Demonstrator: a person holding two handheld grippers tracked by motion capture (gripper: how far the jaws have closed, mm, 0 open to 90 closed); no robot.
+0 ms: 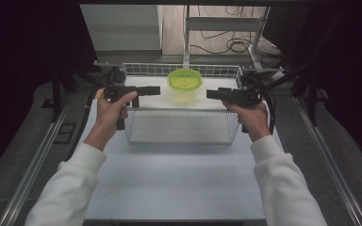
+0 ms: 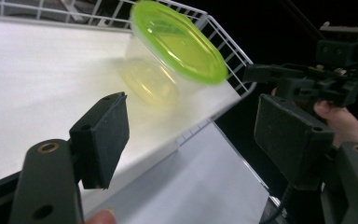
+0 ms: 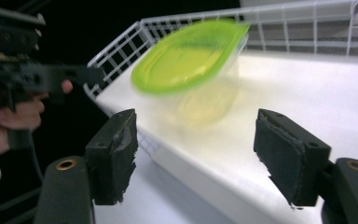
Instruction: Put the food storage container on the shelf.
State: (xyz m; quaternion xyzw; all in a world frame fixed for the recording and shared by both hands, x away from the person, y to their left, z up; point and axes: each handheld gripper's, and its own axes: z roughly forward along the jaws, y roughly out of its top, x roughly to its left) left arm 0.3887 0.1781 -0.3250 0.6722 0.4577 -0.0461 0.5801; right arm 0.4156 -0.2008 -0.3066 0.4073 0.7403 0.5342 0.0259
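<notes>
One tub [image 1: 185,84] with one green lid [image 1: 185,78] sits in one wire basket [image 1: 131,123] on the desk [image 1: 169,188]. Two tongs, left [image 1: 156,90] and right [image 1: 210,94], flank it, both released and empty.

Glossy clear plastic container [image 1: 185,89], green lid [image 2: 179,42], white wire basket [image 1: 136,69]
</notes>
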